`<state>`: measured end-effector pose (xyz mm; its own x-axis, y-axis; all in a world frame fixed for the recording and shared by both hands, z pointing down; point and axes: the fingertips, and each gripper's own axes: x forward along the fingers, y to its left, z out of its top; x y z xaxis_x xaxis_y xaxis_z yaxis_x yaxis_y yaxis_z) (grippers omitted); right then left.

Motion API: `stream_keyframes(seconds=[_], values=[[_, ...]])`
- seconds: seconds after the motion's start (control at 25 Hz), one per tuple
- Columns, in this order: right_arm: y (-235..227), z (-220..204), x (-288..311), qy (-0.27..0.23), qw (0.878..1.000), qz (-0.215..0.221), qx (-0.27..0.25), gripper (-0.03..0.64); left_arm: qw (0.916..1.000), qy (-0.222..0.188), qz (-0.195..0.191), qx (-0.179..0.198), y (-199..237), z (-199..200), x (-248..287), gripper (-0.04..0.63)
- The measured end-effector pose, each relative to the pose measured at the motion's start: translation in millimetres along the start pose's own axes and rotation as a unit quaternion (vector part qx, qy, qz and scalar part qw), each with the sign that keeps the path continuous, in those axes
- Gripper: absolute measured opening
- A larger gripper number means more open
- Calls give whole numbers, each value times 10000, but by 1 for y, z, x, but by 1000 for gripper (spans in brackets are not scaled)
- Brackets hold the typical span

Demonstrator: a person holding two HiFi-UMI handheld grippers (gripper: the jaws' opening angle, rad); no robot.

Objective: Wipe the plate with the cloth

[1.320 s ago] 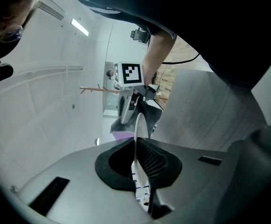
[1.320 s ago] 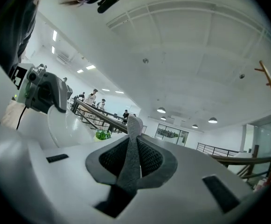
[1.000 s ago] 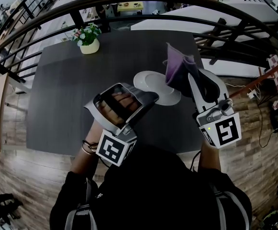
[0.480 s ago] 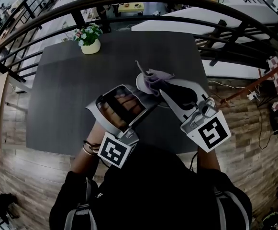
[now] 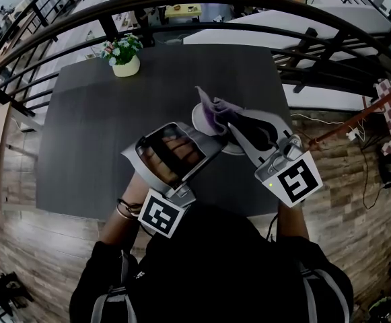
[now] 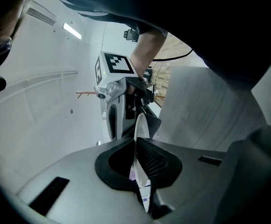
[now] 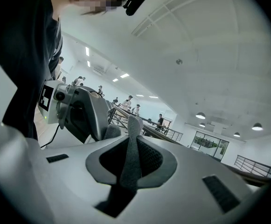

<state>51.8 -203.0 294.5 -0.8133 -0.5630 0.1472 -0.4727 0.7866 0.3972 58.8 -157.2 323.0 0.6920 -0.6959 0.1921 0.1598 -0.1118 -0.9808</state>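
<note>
Dark grey rectangular table (image 5: 81, 133) on wood-plank floor (image 5: 20, 247). White flower pot (image 5: 124, 54) near far left corner. Plate (image 5: 196, 120) over right-centre, contact with top unclear.

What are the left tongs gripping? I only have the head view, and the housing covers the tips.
Observer: In the left gripper view, the left tongs are shut on the rim of the plate, which shows edge-on as a thin white strip between the pads.
Operator: And the right tongs, are they really pinching the cloth or just resting against it?
Observer: Pinching. The right gripper view shows the right tongs clamped on a fold of the cloth, which sticks out past the pads.
</note>
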Motion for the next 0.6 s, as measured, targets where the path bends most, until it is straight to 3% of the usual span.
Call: stream_keyframes(seconds=[0.16,0.6], values=[[-5,-11,0,14,9995,-28,307,43,10000,34,-15,-1,-3,-1,-2,15],[-37,-52,-7,401,9945,-650,713,43,9999,-33,113,-9,0,0,-5,20]])
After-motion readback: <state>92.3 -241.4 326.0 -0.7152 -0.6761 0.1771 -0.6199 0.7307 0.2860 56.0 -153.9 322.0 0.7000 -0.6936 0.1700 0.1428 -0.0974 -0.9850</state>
